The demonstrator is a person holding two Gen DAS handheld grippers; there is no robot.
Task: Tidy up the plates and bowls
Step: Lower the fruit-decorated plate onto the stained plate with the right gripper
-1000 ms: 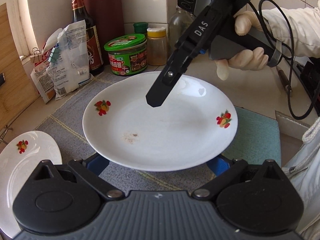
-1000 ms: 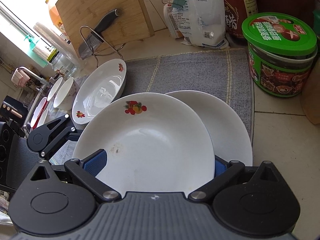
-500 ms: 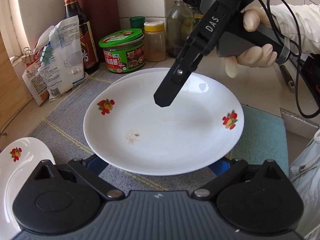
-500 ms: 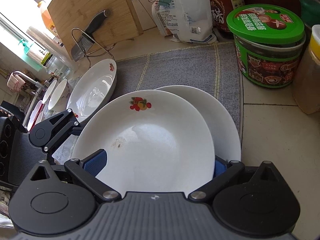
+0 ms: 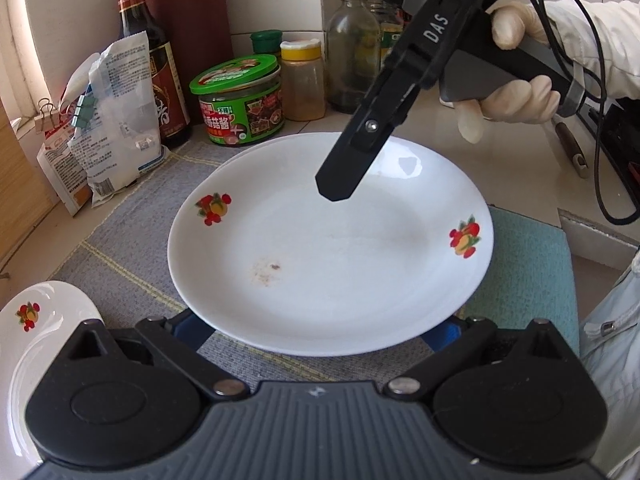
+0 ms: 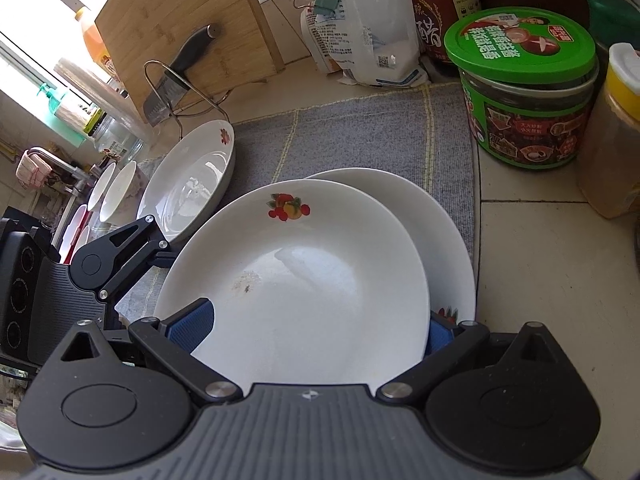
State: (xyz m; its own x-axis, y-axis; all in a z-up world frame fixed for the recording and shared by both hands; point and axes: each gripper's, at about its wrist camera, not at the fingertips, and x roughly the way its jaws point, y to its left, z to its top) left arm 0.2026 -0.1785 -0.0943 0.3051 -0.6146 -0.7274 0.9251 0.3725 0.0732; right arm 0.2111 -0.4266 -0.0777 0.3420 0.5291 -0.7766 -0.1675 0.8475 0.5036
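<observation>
we held the top plate (image 5: 332, 248) between both tools, over a second plate (image 6: 444, 224) that lay on the grey mat (image 5: 120, 240); only a sliver of that lower plate showed past the far rim, and we could not tell whether the two touched. our left gripper (image 5: 320, 328) had its blue pads (image 5: 192, 330) spread wide around the near rim, but the rim hid the contact, so we could not tell whether they clenched it. our right gripper (image 6: 316, 328) also stood wide, with its blue fingers (image 6: 190, 326) at either side of the same plate, pressing or not we could not say. a third plate (image 6: 188, 184) rested at the mat's left edge, near the knife rack (image 6: 172, 88). a green-lidded jar (image 5: 240, 100) and a soy sauce bottle (image 5: 148, 60) stood behind.
</observation>
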